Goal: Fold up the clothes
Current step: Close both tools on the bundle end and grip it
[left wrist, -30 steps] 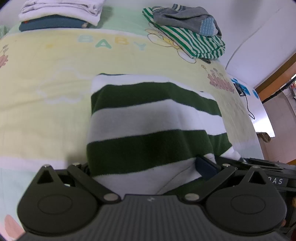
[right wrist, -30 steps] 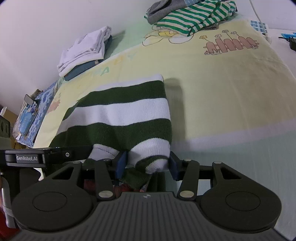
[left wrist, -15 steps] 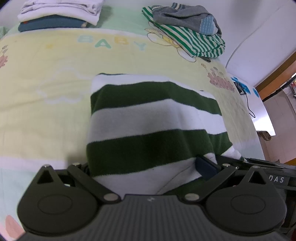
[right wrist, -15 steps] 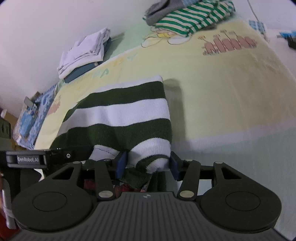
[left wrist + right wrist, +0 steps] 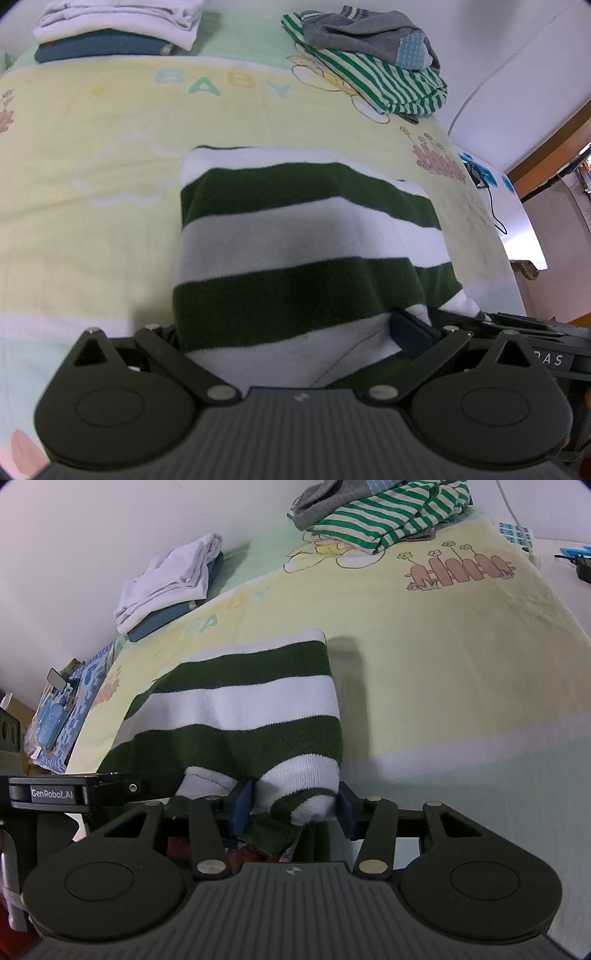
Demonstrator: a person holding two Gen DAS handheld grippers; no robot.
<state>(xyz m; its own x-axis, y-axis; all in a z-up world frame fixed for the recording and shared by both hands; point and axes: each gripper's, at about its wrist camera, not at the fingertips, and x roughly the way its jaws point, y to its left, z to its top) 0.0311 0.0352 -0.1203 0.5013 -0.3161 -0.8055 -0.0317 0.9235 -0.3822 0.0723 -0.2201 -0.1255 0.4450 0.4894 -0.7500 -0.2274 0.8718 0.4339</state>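
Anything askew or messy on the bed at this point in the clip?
Mostly tidy. The one oddity is the far pile: a grey garment lies crumpled, unfolded, on the green-and-white striped top, unlike the neat white and blue stack. The dark green striped sweater lies flat, its near edge bunched.

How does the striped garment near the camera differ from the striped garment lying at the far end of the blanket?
The near striped garment has wide dark green and white bands; the far striped garment has thin, brighter green stripes. The near one is spread and lifted at its near edge; the far one lies bunched under a grey garment. Both are green and white on the yellow blanket.
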